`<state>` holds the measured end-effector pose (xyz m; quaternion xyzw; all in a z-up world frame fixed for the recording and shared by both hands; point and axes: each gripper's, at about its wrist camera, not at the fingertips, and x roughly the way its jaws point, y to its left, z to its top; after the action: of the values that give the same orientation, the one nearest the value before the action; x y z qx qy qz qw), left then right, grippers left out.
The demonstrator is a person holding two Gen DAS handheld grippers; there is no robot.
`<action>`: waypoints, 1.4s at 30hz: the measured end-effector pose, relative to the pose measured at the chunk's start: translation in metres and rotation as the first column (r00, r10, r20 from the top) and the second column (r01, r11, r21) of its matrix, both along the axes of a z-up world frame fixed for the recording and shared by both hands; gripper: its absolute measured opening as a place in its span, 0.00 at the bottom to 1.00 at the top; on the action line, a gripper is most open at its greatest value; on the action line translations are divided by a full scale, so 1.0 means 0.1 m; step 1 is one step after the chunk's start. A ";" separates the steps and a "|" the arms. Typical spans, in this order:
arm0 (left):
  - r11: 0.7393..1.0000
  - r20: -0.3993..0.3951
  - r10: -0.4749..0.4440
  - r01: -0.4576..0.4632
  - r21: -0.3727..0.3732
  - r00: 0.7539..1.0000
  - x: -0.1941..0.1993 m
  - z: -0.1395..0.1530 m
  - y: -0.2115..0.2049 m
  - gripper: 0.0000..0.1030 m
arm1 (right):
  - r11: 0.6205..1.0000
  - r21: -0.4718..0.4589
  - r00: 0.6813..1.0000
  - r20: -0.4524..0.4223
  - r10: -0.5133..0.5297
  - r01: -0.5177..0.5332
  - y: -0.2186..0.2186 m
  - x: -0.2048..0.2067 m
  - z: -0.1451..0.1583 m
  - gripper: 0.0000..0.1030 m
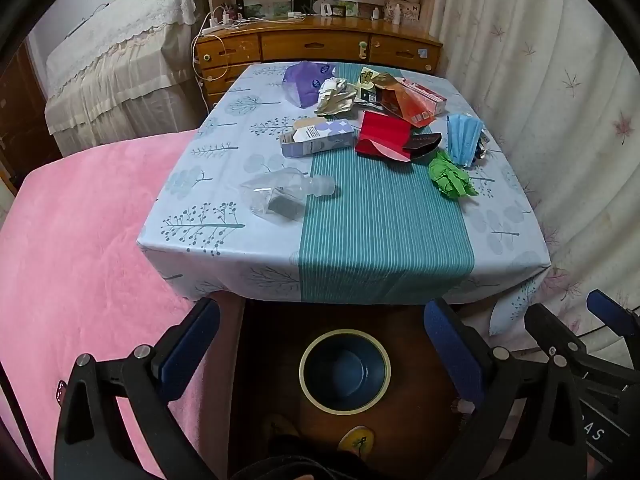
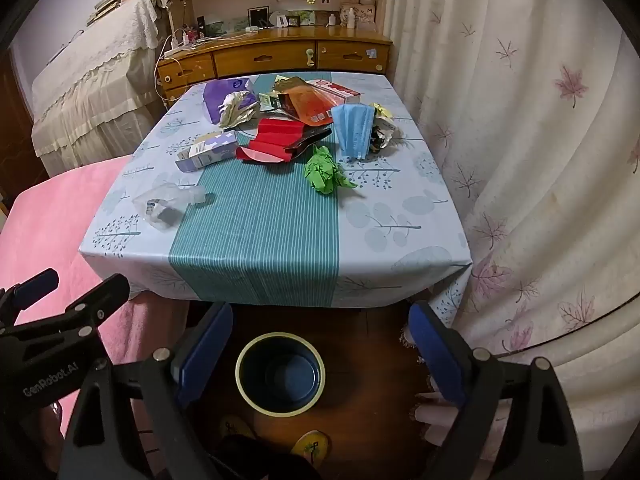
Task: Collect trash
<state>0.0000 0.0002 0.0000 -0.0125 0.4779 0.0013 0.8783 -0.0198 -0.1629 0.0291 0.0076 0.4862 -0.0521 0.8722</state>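
Jaws stand wide on left gripper point(image 1: 322, 354) and right gripper point(image 2: 320, 354), both empty above the bin point(image 2: 280, 376).

Left tool point(image 1: 322, 354): black frame, silver screws, blue pads. Right tool point(image 2: 320, 356): same build. White "GenRobot.AI" lettering on black body. Yellow patterned slippers point(image 2: 310, 446) worn.

White lettering reading "GenRobot.AI" runs along the black plastic body of the left gripper point(image 2: 48, 376), seen at the lower left of the right wrist view. In the left wrist view, white letters "AS" show on the black body of the right gripper point(image 1: 592, 432), the rest cut off. Print on the scattered cartons and packets is too small to read.
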 end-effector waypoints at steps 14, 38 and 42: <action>1.000 0.019 -0.016 0.016 -0.017 1.000 0.02 -0.01 -0.05 0.98 | 1.000 0.012 1.000 -0.005 -0.005 0.005 -0.05 -0.02 -0.01 0.88; 1.000 0.028 -0.007 0.008 -0.020 1.000 -0.09 0.08 -0.01 0.98 | 1.000 0.026 1.000 -0.008 -0.007 0.007 -0.10 -0.05 -0.01 0.88; 1.000 0.028 -0.009 0.009 -0.019 1.000 -0.09 0.08 -0.01 0.98 | 1.000 0.029 1.000 -0.008 -0.008 0.009 -0.11 -0.05 -0.01 0.88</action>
<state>-0.0092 -0.0008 0.0081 -0.0188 0.4655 -0.0075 0.8848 -0.0251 -0.1737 0.0280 0.0220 0.4901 -0.0489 0.8700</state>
